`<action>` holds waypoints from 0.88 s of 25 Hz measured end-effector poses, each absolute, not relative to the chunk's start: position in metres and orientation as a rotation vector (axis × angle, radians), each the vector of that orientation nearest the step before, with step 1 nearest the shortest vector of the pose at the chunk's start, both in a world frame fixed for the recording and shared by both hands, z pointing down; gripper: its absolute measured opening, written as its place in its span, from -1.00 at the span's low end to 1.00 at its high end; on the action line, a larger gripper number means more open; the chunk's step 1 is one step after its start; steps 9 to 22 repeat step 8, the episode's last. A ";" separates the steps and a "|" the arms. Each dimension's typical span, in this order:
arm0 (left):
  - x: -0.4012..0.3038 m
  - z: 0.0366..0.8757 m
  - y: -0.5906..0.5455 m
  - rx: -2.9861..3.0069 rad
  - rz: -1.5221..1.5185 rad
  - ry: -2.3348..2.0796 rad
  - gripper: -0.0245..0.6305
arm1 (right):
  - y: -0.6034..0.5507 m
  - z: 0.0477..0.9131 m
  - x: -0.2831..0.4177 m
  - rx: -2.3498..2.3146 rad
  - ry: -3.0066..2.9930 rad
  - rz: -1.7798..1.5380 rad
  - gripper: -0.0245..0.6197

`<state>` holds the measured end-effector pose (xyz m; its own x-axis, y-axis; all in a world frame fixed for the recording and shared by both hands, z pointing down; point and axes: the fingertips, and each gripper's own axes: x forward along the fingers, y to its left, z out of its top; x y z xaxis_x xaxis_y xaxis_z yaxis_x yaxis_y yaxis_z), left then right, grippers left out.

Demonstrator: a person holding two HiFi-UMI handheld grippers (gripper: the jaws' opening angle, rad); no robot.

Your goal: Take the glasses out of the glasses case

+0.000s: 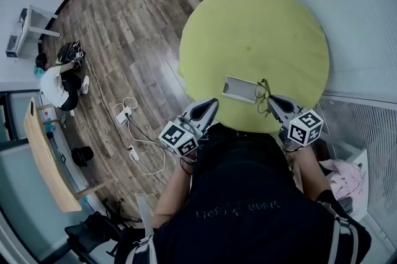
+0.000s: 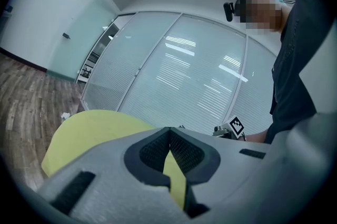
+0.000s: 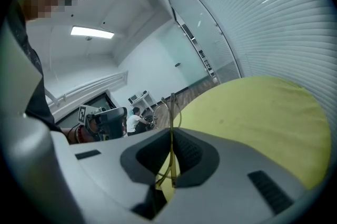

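Note:
A flat grey glasses case (image 1: 240,88) with a pale rim lies on the near part of the round yellow table (image 1: 260,21). Just right of it, thin wire-framed glasses (image 1: 263,94) hang from my right gripper (image 1: 272,100), clear of the case. In the right gripper view the jaws are shut on the glasses (image 3: 171,107), the frame rising from the right gripper (image 3: 171,136). My left gripper (image 1: 213,103) hovers at the table's near edge, left of the case. In its own view the left gripper (image 2: 169,132) is shut with nothing in it.
A person (image 1: 59,80) sits on the wooden floor far left, near a power strip with cables (image 1: 124,113) and a wooden bench (image 1: 46,157). Glass walls with blinds (image 2: 200,75) stand behind the table. A pink cloth (image 1: 347,176) lies at the right.

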<state>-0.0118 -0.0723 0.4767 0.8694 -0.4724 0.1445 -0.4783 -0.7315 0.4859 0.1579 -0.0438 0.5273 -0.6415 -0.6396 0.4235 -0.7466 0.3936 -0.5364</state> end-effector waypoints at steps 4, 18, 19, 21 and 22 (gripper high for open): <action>-0.011 0.476 -0.070 2.521 0.018 -0.687 -0.89 | -0.038 0.522 0.161 1.267 -2.529 1.139 -0.83; -0.012 0.475 -0.069 2.521 0.019 -0.679 -0.89 | -0.036 0.514 0.167 1.290 -2.540 1.195 -0.83; -0.012 0.475 -0.069 2.521 0.019 -0.679 -0.89 | -0.036 0.514 0.167 1.290 -2.540 1.195 -0.83; -0.012 0.475 -0.069 2.521 0.019 -0.679 -0.89 | -0.036 0.514 0.167 1.290 -2.540 1.195 -0.83; -0.012 0.475 -0.069 2.521 0.019 -0.679 -0.89 | -0.036 0.514 0.167 1.290 -2.540 1.195 -0.83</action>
